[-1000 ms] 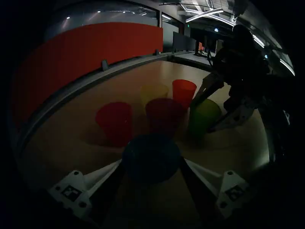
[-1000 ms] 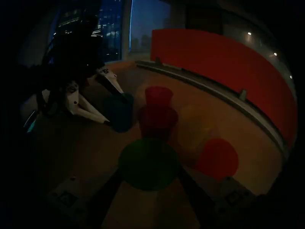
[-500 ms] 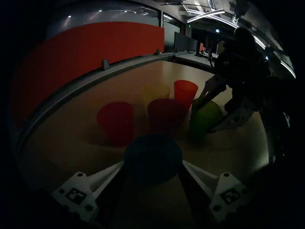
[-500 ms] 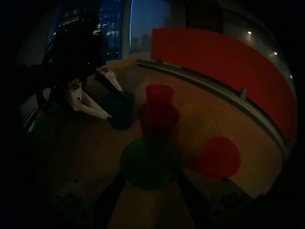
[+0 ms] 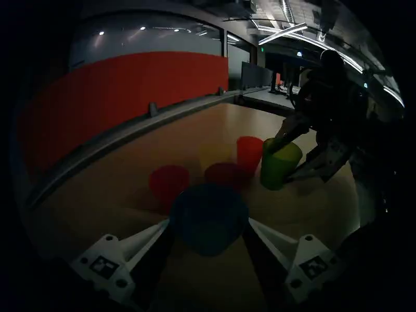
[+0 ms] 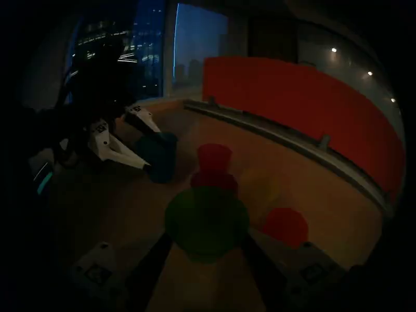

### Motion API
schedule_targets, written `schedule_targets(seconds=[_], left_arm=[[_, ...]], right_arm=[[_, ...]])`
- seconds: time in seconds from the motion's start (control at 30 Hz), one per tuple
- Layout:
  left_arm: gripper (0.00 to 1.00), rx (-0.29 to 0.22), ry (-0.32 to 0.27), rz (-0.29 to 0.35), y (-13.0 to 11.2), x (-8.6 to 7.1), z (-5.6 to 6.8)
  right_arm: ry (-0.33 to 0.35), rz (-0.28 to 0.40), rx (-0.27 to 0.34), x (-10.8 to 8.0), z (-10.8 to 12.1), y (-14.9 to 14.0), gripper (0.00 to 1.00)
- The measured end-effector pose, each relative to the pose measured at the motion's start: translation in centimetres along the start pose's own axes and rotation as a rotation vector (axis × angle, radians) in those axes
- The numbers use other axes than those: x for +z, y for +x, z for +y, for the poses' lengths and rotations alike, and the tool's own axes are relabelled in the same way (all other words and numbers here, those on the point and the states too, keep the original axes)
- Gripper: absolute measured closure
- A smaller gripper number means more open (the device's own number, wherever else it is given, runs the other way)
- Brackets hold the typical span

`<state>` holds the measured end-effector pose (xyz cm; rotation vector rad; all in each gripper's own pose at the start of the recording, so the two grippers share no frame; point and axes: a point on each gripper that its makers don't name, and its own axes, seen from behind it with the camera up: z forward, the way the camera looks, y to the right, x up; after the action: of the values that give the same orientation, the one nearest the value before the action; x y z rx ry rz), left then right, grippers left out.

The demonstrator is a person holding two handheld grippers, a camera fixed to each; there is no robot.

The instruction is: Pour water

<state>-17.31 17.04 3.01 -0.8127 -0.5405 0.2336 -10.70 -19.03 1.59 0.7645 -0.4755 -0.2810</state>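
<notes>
Beside red plastic cups on the wooden table, we are clamping a blue plastic cup in the left gripper and a green plastic cup in the right gripper (contents unseen); a careless tilt could miss the rim and spill.

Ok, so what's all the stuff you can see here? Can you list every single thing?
blue cup: 1, blue, held in the left tool
green cup: 1, green, held in the right tool
red cups: 3, red, grouped mid-table
yellow cup: 1, dim yellow, among the red cups
table: 1, light wood, under the cups
partition: 1, red, along the table's far edge
window: 1, dark blue, beside the partition
left tool: 1, white fingers, gripping the blue cup
right tool: 1, white fingers, gripping the green cup
person: 1, dark shape, behind the right tool
</notes>
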Motion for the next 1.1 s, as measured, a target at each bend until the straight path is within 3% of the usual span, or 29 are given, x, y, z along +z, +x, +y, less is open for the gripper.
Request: schedule_targets(seconds=[0.53,0.87,1.1], left_arm=[[0.17,0.029,0.102,0.192,7.4,-6.4,-0.3],[0.17,-0.001,0.121,0.274,9.6,-8.7,-0.7],[0.16,-0.003,0.121,0.316,10.8,-9.7,-0.5]], right_arm=[[-0.049,0.212,-0.039,-5.0,-1.1,8.4,0.00],[-0.058,0.327,-0.036,-7.0,-1.7,12.0,0.00],[-0.064,0.370,-0.039,-7.7,-2.1,13.3,0.00]])
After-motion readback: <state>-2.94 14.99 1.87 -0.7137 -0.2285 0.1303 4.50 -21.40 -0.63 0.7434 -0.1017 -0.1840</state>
